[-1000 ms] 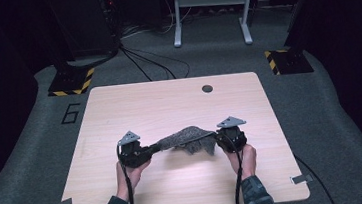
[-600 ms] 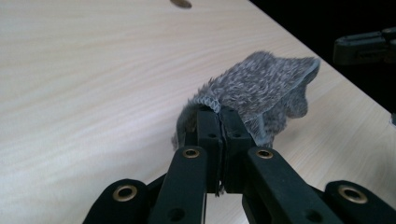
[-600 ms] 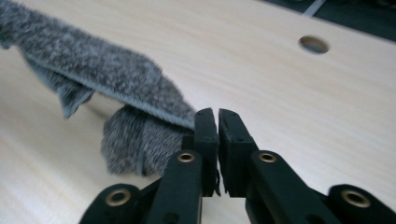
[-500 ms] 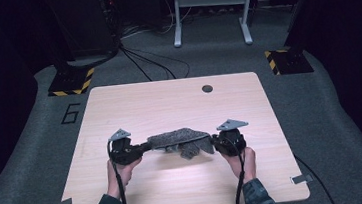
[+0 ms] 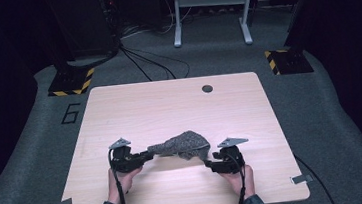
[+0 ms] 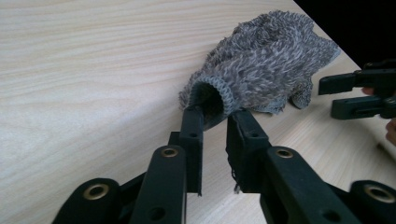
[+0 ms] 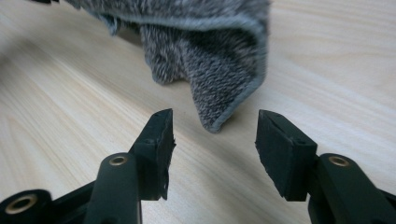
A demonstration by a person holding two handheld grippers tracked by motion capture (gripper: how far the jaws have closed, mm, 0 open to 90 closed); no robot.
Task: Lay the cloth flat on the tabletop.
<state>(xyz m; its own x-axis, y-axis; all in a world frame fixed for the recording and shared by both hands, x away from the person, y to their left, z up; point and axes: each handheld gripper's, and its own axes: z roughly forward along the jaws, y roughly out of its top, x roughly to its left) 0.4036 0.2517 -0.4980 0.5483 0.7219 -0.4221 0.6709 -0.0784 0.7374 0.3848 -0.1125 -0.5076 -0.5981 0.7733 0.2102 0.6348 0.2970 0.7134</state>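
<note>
A grey fuzzy cloth (image 5: 180, 144) lies bunched on the wooden table (image 5: 169, 103), near its front. My left gripper (image 5: 148, 154) is shut on the cloth's left hem. In the left gripper view the rolled hem (image 6: 210, 95) sits pinched between the tips of the left gripper (image 6: 215, 116). My right gripper (image 5: 208, 165) stands open just off the cloth's right end, holding nothing. In the right gripper view a hanging corner of the cloth (image 7: 210, 60) droops in front of the right gripper (image 7: 212, 126), not touching its jaws. The left gripper view also catches the open right gripper (image 6: 329, 95).
A dark round grommet hole (image 5: 207, 88) sits near the table's far edge. Beyond the table, on the floor, are two hazard-striped bases (image 5: 71, 82) (image 5: 285, 59), loose cables (image 5: 140, 60) and a metal frame (image 5: 210, 8). Bare tabletop surrounds the cloth.
The right gripper has let go of the cloth and drawn back toward the front edge. The cloth, stretched between both grippers before, has slumped into a heap by the left gripper.
</note>
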